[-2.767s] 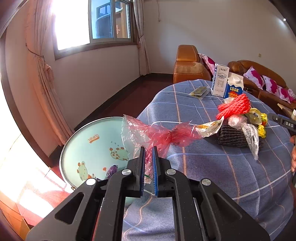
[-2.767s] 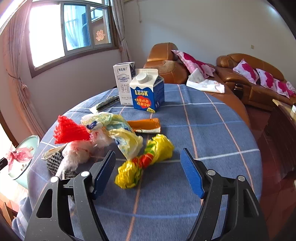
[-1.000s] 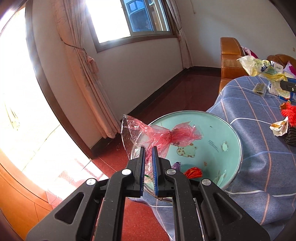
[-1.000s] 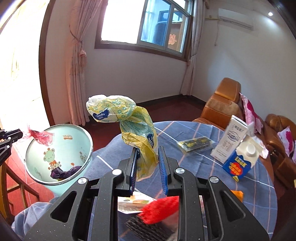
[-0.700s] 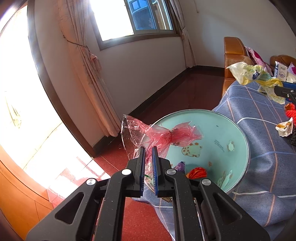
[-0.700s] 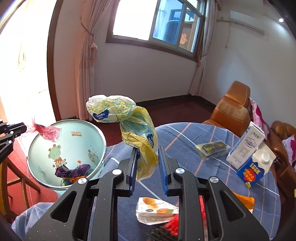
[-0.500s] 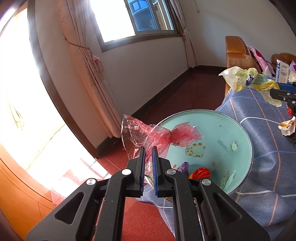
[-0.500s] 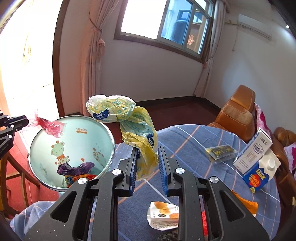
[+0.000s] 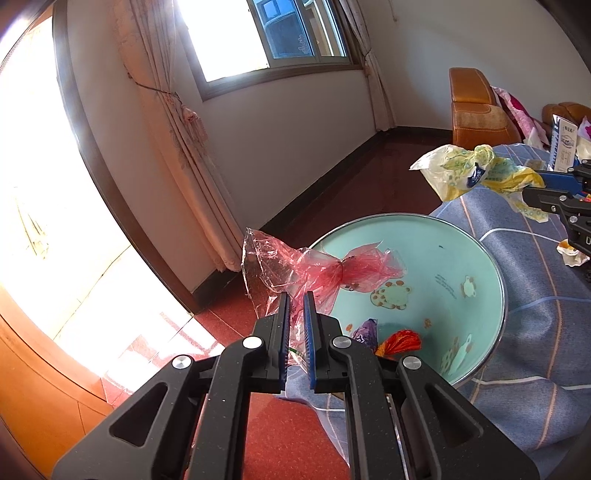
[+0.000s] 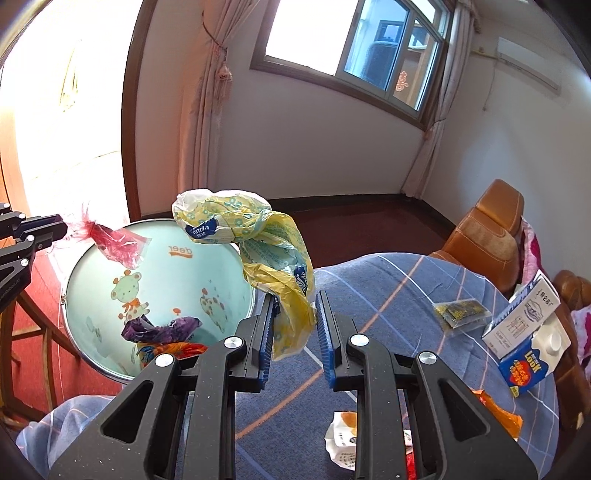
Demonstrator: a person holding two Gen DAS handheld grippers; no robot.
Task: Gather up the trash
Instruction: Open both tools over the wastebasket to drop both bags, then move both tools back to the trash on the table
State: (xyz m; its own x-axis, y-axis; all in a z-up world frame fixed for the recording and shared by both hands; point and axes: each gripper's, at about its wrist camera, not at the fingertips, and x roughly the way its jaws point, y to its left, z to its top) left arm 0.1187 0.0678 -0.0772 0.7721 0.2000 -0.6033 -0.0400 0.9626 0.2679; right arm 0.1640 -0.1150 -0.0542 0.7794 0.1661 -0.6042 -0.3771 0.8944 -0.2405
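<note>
Left gripper [image 9: 295, 295]: clamped on the red plastic wrap [image 9: 321, 267], held just above the near rim of the bin [image 9: 495, 266]; no shift over the last second.
Bin: beside the table [image 10: 388, 295], already holding purple and orange scraps.
Right gripper [image 10: 294, 295]: closed on the yellow tissue bag [image 10: 273, 251], carried closer to the bin than a second ago, now near its rim.
Meaning: both pieces nearly placed for dropping; release not yet begun.

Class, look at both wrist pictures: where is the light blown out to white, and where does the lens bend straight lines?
Left wrist view: doorway at left glares white; its frame bows into a curve. Right wrist view: doorway and window wash out; the bin stays evenly lit and sharp. Both views darken at the corners.
</note>
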